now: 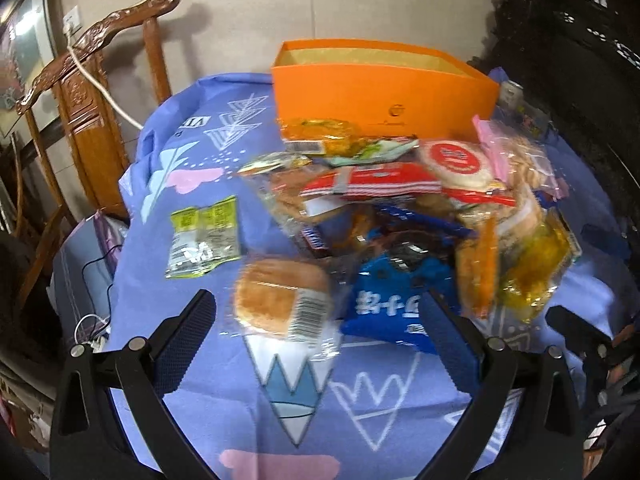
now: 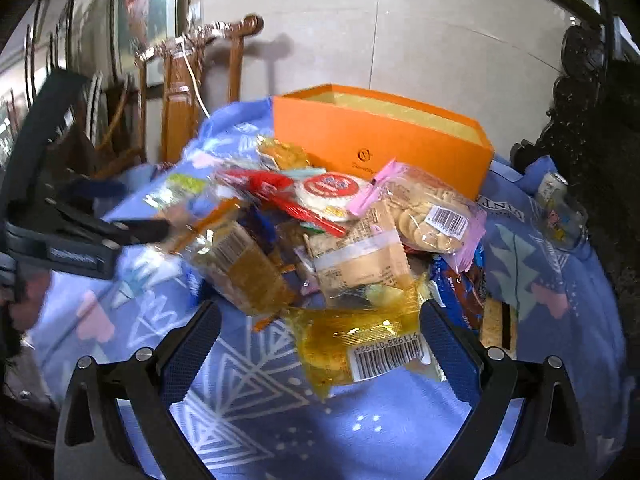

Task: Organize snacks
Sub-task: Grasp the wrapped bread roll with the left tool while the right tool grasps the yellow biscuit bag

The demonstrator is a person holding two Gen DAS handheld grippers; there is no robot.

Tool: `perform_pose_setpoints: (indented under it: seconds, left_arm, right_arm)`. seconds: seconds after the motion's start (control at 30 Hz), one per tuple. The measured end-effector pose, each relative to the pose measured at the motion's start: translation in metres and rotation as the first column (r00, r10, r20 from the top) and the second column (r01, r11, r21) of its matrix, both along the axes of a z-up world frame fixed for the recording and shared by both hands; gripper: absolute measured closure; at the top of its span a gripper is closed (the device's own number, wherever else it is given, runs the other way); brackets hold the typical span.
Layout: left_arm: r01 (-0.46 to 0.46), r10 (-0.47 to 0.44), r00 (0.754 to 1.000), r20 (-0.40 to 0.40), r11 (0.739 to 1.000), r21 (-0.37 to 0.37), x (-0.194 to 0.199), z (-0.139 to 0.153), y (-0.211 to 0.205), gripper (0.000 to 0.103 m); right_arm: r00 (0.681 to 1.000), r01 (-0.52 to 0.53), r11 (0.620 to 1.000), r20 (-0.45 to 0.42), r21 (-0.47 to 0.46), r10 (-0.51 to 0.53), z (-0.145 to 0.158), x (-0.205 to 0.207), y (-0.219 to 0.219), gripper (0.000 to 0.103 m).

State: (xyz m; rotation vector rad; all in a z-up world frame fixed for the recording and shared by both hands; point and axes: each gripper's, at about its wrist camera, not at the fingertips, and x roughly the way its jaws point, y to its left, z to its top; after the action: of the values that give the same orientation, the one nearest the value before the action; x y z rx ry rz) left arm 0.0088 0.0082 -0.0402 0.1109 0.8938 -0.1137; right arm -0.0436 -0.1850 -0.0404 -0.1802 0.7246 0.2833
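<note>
Nearest, both claws are spread and empty: left gripper (image 1: pixel 320 320) before a clear-wrapped round bun (image 1: pixel 280 300), right gripper (image 2: pixel 320 328) before a yellow cellophane snack packet (image 2: pixel 360 340). Picking step judged just beginning; closure, then transfer to the far open orange cardboard box (image 1: pixel 380 84), is called for.

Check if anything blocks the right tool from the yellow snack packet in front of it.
Nothing visible does. The open right tool has the clear yellow snack packet lying directly between its fingers on the blue patterned cloth, at the pile's near edge.

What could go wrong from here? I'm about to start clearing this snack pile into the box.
The snack pile is loosely stacked, so pulling one packet may drag others along. The yellow packet between the open right gripper is thin, crinkly film and may slip. The orange box looks light and could slide if bumped.
</note>
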Motion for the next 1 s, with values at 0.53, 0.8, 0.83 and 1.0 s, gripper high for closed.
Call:
perform_pose_setpoints:
  seconds: [0.53,0.8,0.83,1.0]
  left_arm:
    - [0.005,-0.006,0.999,-0.044,0.999,-0.031,0.005,-0.021,0.034,0.004]
    - [-0.002,-0.005,0.992,-0.128,0.999,-0.053,0.037,-0.055,0.025,0.004]
    - [-0.007,-0.002,0.992,-0.129,0.998,-0.067,0.039,-0.056,0.027,0.004]
    - [-0.024,0.014,0.992,-0.125,0.996,-0.081,0.045,-0.059,0.031,0.029]
  right_arm:
    - [0.971,0.212,0.977,-0.119,0.008,-0.210,-0.031,0.029,-0.021,0.017]
    - [0.948,0.285,0.954,-0.169,0.087,-0.268,-0.027,0.012,-0.054,0.010]
    - [0.946,0.291,0.952,-0.174,0.092,-0.273,-0.027,0.011,-0.056,0.010]
    - [0.930,0.314,0.941,-0.241,0.125,-0.278,-0.038,0.017,-0.055,0.008]
